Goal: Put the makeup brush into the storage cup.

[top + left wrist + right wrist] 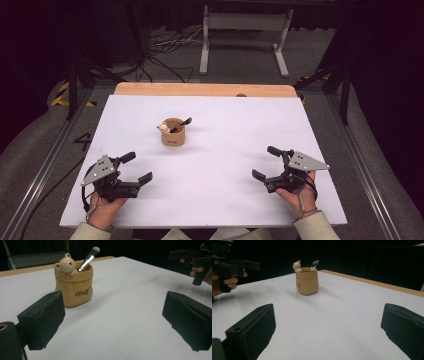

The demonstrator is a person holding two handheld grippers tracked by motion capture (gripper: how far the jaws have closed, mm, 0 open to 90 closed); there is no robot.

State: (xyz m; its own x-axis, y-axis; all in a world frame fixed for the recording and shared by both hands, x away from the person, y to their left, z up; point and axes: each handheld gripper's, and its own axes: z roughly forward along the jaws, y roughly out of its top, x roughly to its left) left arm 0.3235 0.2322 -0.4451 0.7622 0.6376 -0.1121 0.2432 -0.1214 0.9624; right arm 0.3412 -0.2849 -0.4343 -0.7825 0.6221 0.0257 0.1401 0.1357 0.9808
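A small tan sack-shaped pot stands near the middle of the white table. A little bear figure peeks over its rim, and a makeup brush leans inside it. My left gripper rests near the front left, open and holding nothing. At the front right my right gripper is open too, with its jaws wide apart. Both stand well short of the pot.
A wooden strip runs along the table's far edge. Beyond it are a white metal stand and cables on the floor. Metal rails flank the table on both sides.
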